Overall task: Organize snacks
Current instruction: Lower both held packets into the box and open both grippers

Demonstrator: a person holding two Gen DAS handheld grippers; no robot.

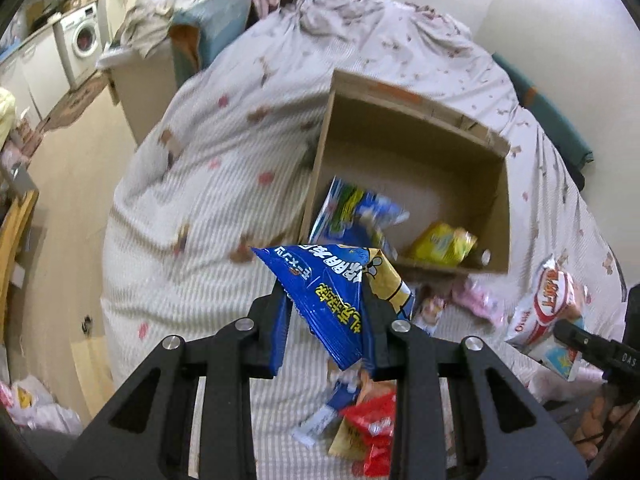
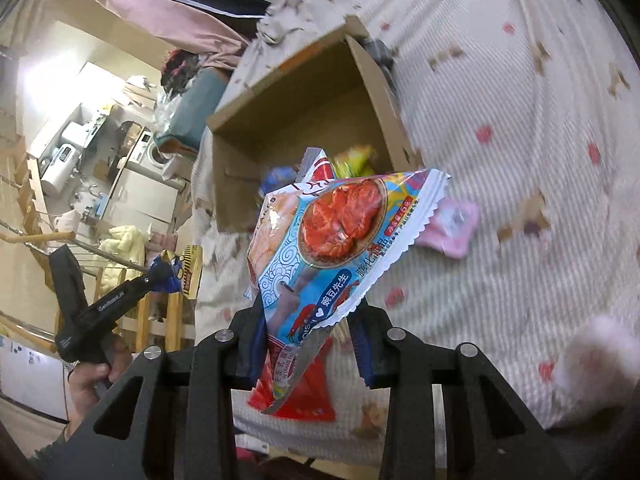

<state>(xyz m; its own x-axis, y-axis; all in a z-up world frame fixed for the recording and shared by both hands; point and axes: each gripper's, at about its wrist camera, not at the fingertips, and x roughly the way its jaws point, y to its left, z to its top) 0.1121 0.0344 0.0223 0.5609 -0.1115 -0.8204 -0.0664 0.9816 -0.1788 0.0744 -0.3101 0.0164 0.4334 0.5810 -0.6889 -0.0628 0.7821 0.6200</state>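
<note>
Left wrist view: your left gripper (image 1: 326, 316) clamps a blue snack bag (image 1: 328, 300), long axis running up-left toward the cardboard box (image 1: 400, 136) on the bed (image 1: 208, 152). Right wrist view: your right gripper (image 2: 308, 340) pinches a light-blue snack bag (image 2: 320, 248) by its lower edge, its top corner tilted up-right.

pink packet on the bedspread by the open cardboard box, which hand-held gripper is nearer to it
Right. The right hand-held gripper, holding a light-blue snack bag, hangs just short of the pink packet; the left hand-held gripper is farther off.
</note>
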